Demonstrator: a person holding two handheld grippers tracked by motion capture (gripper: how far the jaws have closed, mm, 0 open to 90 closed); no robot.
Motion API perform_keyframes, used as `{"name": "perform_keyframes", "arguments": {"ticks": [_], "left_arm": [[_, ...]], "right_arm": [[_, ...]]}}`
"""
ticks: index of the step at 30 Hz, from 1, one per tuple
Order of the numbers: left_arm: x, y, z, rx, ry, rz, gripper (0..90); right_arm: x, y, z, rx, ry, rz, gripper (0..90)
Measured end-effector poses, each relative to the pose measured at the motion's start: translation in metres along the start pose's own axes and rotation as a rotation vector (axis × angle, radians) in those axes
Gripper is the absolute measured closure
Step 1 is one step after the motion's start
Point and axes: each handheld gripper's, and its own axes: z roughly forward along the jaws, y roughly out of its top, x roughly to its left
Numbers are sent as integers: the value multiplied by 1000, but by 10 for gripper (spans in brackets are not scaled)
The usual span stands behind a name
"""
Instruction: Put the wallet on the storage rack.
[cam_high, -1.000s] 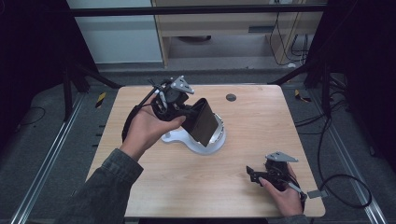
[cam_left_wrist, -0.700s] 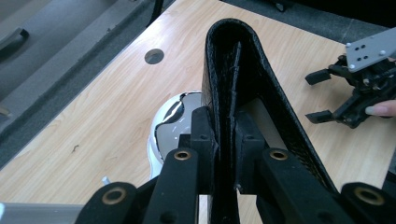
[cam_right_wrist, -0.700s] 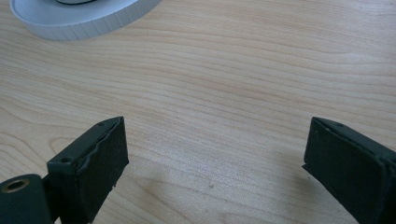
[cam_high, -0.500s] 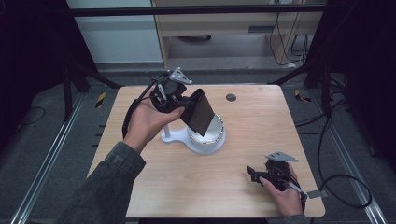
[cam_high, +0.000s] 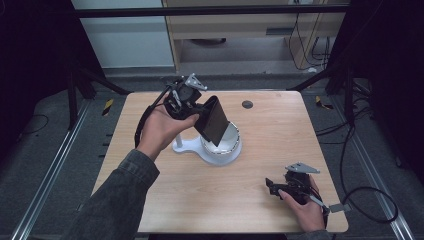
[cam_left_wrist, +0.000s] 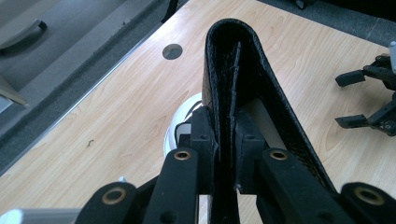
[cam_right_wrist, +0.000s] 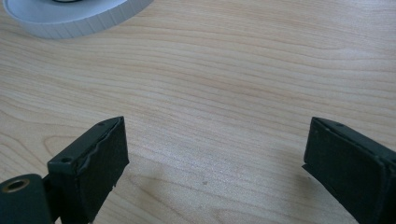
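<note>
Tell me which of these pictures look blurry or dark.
High view: the surroundings are very dark, the light wooden table evenly lit. Left gripper view: the folded black leather case is sharp far off, soft near the left tool. Right gripper view: the right tool pads look slightly soft.

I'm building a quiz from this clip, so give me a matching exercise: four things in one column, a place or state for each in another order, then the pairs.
Things:
1. left tongs
2. right tongs
3. black folded case
4. white round stand

Places or states:
A. open, low over the table's near right part
B. sitting on the table, under the case
C. shut on the case
D. held tilted above the stand

Pairs: 1-C, 2-A, 3-D, 4-B
</note>
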Motion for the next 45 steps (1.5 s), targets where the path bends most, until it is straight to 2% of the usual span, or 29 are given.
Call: {"name": "perform_keyframes", "arguments": {"ticks": [5, 13, 28, 32, 45], "left_arm": [[1, 0, 5, -14, -19, -15, 809], [-3, -4, 10, -1, -24, -6, 809], [2, -10, 46, 45, -43, -32, 808], [1, -11, 58, 59, -57, -34, 808], [1, -6, 74, 74, -96, -33, 806]], "right_arm": [[-1, 0, 0, -3, 4, -3, 66], [-1, 0, 1, 1, 7, 7, 66], [-2, -1, 1, 6, 13, -2, 66], [-2, -2, 1, 7, 13, 13, 66], [-3, -3, 4, 16, 16, 2, 66]]}}
